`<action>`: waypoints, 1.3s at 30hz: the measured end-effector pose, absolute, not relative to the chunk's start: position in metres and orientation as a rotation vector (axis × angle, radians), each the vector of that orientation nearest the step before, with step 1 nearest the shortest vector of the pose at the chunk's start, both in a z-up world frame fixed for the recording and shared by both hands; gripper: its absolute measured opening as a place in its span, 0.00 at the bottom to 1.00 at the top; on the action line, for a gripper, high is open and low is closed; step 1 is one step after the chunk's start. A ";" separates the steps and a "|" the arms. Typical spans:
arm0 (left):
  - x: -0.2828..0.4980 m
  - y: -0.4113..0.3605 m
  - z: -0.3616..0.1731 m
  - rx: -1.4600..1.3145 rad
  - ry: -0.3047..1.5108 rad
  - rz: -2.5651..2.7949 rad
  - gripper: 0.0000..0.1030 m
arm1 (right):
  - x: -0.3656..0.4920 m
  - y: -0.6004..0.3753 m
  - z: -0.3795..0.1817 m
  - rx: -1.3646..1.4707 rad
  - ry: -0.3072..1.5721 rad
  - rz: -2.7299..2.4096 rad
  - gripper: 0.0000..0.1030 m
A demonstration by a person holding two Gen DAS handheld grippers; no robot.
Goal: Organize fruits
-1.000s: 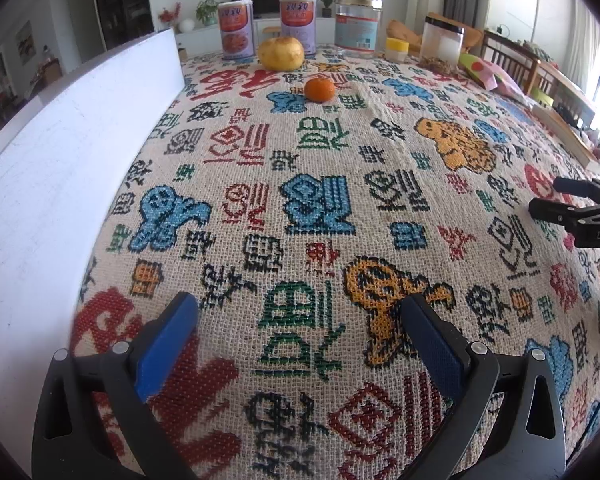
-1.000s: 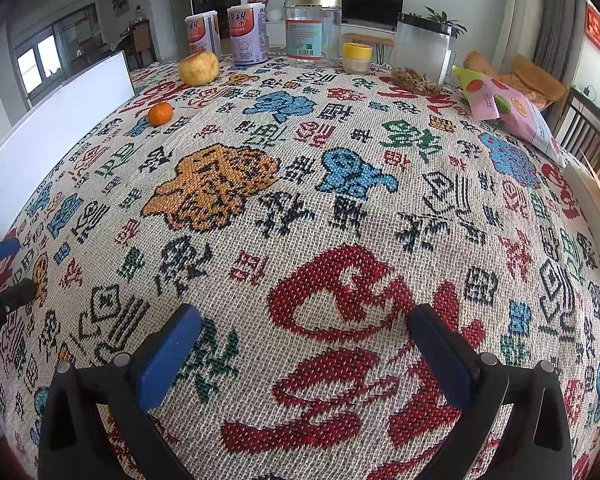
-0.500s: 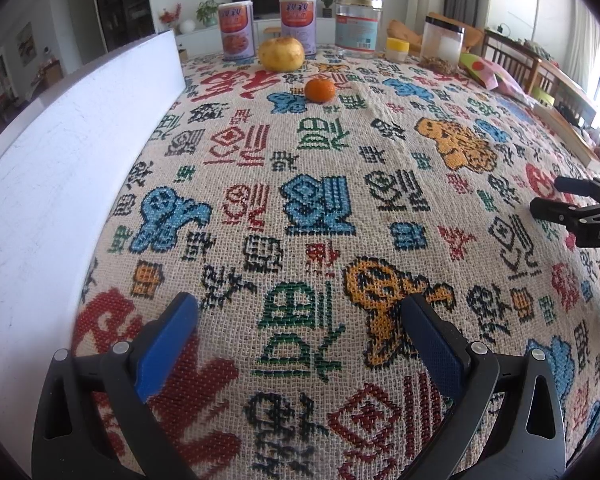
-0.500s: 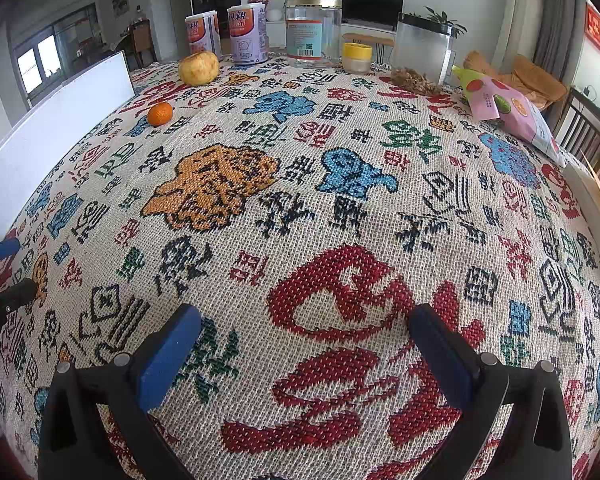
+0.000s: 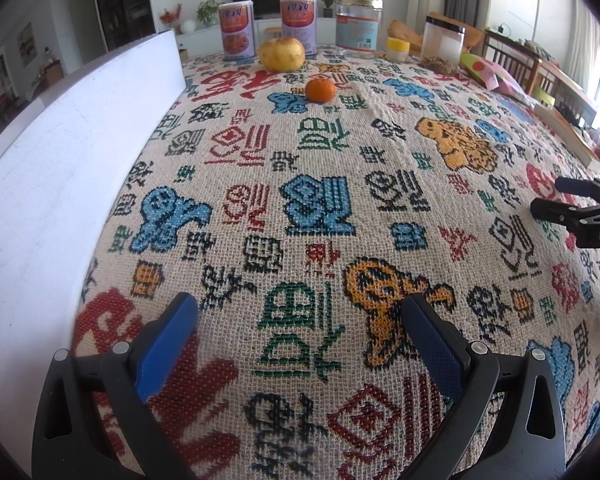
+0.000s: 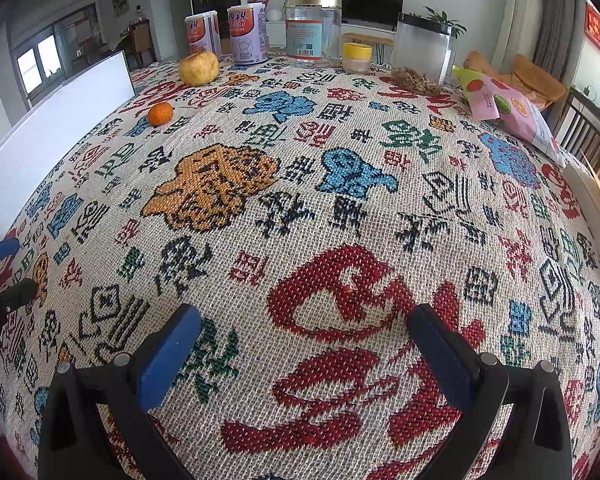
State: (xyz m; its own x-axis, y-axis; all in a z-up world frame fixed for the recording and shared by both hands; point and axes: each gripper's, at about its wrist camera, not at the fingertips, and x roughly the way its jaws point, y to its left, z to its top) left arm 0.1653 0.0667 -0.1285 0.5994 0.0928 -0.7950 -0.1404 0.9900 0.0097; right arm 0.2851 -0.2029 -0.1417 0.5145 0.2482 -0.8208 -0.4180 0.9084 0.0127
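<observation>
The orange [image 5: 320,90] sat far across the cloth [image 5: 340,208], well apart from both my grippers, and just beyond it, a little to its left, the pear [image 5: 281,53] stood in front of the two cans [image 5: 298,23]. From my left gripper [image 5: 298,334] the orange lay almost straight ahead, barely to the right; from my right gripper [image 6: 305,344] it lay far forward and well off to the left [image 6: 159,113], with the pear [image 6: 199,67] past it. So I judged my left hand the nearer and better lined up for the reach. The orange was round, with no long axis to speak of, so no wrist turn seemed needed; the pear looked slightly squat, though at that range I could not tell which way its stem pointed. Both grippers hung low over the cloth with their blue pads spread wide and nothing between them. A white board [image 5: 60,168] ran along the table's left edge, beside my left hand's path.
</observation>
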 end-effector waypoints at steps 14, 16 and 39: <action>0.166 0.068 -0.129 -0.065 0.922 0.117 0.99 | 0.285 -0.203 -0.142 -0.196 0.950 0.403 1.00; 0.166 0.068 -0.129 -0.065 0.923 0.106 0.99 | 0.285 -0.203 -0.142 -0.196 0.950 0.403 1.00; 0.376 0.077 -0.118 -0.115 0.934 0.124 0.92 | 0.285 -0.203 -0.142 -0.196 0.950 0.403 1.00</action>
